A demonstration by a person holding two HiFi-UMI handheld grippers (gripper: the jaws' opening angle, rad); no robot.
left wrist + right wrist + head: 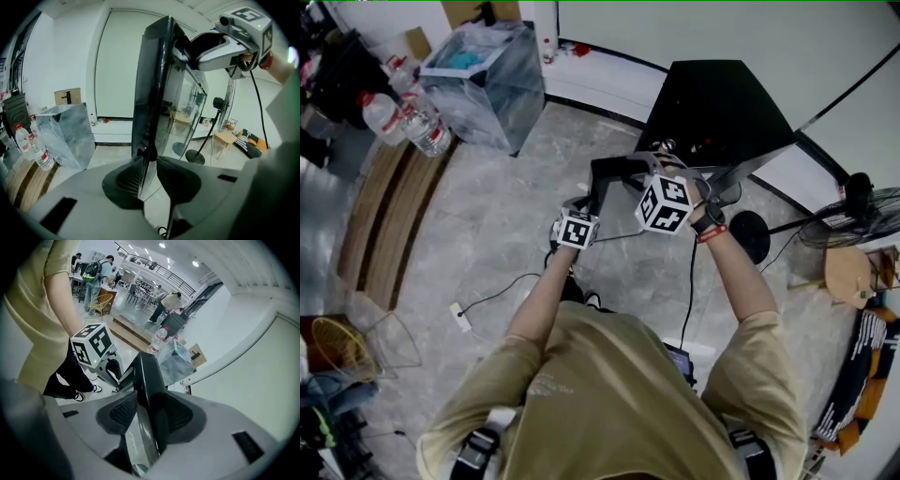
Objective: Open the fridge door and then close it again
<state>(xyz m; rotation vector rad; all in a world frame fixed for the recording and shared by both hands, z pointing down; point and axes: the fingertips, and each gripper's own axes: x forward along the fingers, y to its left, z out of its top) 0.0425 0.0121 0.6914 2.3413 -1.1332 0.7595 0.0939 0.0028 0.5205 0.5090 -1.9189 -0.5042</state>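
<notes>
In the head view we see the fridge door (617, 167) swung out from the black fridge (712, 112), with the left gripper (596, 192) and the right gripper (661, 164) both at its free edge. In the left gripper view the jaws pinch this thin edge of the fridge door (151, 93), which we judge stiff, glossy and a little slippery. In the right gripper view the jaws clamp the fridge door (149, 380) higher up, and we think this is a good hold because it is far from where the door turns.

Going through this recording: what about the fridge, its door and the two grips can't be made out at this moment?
- Fridge interior: the head view shows only the black top of the fridge; in the left gripper view the glass of the fridge door shows only the room.
- Grip points, head view: the marker cubes cover where the left hand-held gripper and right hand-held gripper meet the door.
- Door's lower end: both gripper views, hidden behind each gripper's own body.
</notes>
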